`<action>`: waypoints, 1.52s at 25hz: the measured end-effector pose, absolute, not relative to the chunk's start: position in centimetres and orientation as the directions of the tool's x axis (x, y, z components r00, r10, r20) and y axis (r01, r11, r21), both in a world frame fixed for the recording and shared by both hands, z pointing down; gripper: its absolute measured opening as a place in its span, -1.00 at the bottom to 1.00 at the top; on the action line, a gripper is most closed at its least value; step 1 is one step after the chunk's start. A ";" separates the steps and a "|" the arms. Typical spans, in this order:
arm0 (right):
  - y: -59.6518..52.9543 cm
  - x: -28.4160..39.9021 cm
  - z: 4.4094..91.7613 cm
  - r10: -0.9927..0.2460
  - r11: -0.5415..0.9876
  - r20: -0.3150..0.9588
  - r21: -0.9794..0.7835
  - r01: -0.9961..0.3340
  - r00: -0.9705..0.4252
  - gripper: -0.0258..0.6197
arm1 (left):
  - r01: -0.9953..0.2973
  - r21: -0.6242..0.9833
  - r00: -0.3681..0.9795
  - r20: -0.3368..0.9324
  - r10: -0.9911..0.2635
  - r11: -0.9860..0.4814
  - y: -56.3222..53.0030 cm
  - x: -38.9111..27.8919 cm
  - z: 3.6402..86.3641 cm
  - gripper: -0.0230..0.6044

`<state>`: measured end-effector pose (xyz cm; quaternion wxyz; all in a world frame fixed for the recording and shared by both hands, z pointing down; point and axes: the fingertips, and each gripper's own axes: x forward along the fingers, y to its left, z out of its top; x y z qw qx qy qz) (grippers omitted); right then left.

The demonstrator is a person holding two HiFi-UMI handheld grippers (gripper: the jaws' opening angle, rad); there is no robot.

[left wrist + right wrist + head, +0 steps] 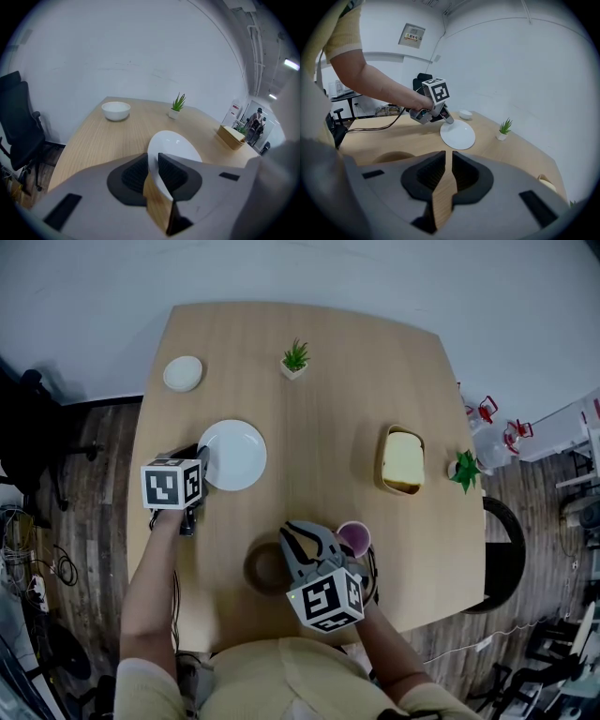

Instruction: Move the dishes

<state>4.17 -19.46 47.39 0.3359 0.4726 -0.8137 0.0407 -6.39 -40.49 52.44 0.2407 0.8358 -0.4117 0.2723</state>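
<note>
Seen from the head, the left tool (pixel 200 461) hides its tips under its marker cube (pixel 172 484), and the brown ring (pixel 263 569) beside the right tool (pixel 449 157) is hard to name. Left tool clamps the white plate (pixel 174 143) by its near rim (left of centre). Right tool: thin slit, empty. Both forearms reach forward, tools tilted down over the wooden surface (pixel 323 409), with a pale wall behind

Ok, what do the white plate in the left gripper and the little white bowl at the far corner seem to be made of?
White round plate: probably glazed ceramic, though melamine is possible; smooth and glossy, with small bright reflections on its face. Small white bowl: looks like matching ware, smooth with a soft sheen; too distant to be sure.
</note>
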 end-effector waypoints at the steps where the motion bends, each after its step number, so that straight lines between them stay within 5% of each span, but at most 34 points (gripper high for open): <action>1: -19.4 4.2 47.3 -0.743 0.549 0.584 0.253 -0.797 -0.327 -0.75 | -0.815 0.186 0.522 0.647 -0.556 -0.549 -40.3 -6.3 52.1 -0.69; 16: -17.8 3.7 45.7 -0.764 0.538 0.555 0.264 -0.801 -0.330 -0.78 | -0.693 0.448 0.721 0.393 -0.571 -0.566 -36.5 -5.3 44.9 -0.85; 38: -12.8 5.7 44.4 -0.787 0.532 0.521 0.305 -0.790 -0.329 -0.79 | -0.779 0.379 0.590 0.174 -0.788 -0.499 -28.0 -11.0 37.0 -0.85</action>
